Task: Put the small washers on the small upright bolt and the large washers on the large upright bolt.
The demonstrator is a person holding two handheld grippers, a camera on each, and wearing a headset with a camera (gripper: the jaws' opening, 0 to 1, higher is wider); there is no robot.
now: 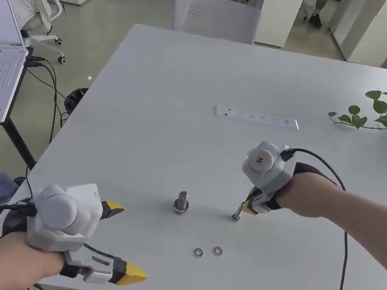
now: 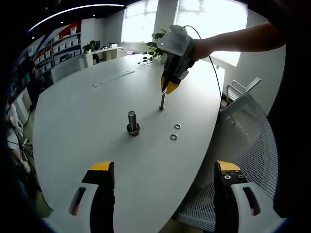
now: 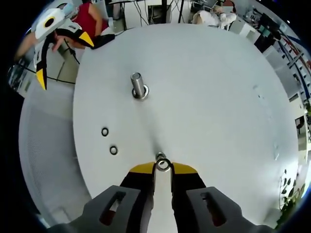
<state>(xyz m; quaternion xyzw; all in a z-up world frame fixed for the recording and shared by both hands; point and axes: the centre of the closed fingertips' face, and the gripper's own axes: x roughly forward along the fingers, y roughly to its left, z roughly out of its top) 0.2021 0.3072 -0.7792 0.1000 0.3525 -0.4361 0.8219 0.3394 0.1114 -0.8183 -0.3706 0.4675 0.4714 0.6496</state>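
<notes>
Right gripper (image 3: 163, 170) was down at the small upright bolt (image 1: 237, 215), fingers nearly closed with a small washer (image 3: 163, 164) pinched between the yellow tips, right at the bolt's top end; in the head view the tips sat just beside the bolt. Left gripper (image 1: 124, 241) was held at the near-left edge of the surface (image 1: 151, 109), fingers spread wide, nothing in them, well apart from the work. Large upright bolt (image 1: 181, 202) stood mid-surface, left of the small bolt, wider at the base; couldn't tell whether that was its head or washers already on it. Two more washers lay flat in front of the bolts, near each other but not touching: left loose washer (image 1: 198, 252) and right loose washer (image 1: 217, 251). Their size class wasn't clear from the pictures. Farther back on the surface lay a white power strip (image 1: 257, 118), with plant leaves (image 1: 360, 115) at the right edge. A laptop (image 1: 9, 54) sat on a separate desk at far left.
</notes>
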